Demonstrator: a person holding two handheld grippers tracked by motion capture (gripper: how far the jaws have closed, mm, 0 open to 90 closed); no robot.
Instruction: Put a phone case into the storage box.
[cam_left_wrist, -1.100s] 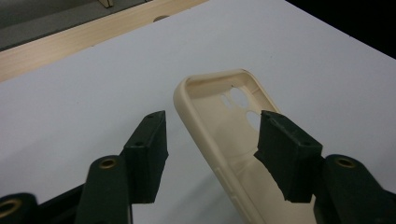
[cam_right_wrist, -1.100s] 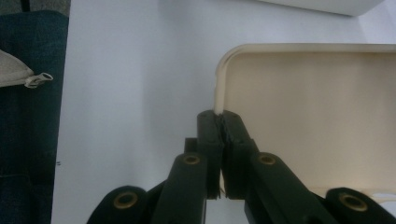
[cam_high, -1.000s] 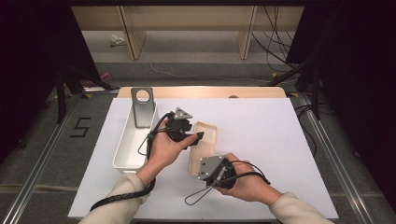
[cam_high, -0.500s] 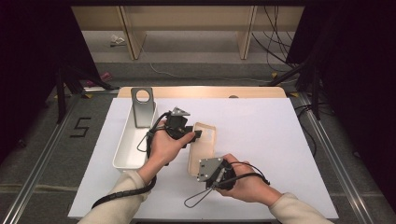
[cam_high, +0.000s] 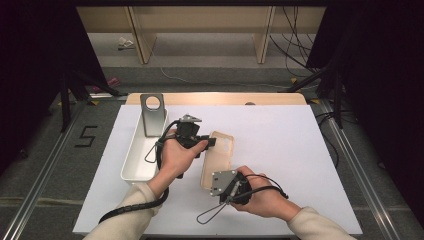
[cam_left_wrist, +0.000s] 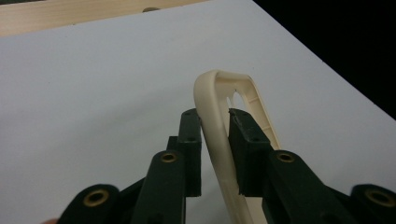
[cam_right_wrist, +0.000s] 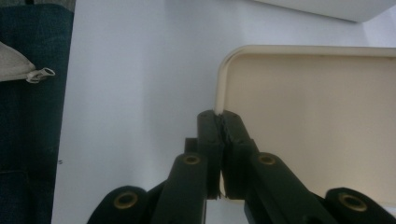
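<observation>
1. Two grippers on one cream phone case, mid-frame on white worktop.
2. Left gripper: fingers have just been closing, case's side rim now between them, pads about touching.
3. Right gripper: clenched on bottom corner.
4. Case looks secured both ends, ready to lift/flex.

We see the phone case lying near the middle of the table. To its left, along the table's left edge, lies the long tray, and a metal stand rises at the tray's far end, near the far left corner.
</observation>
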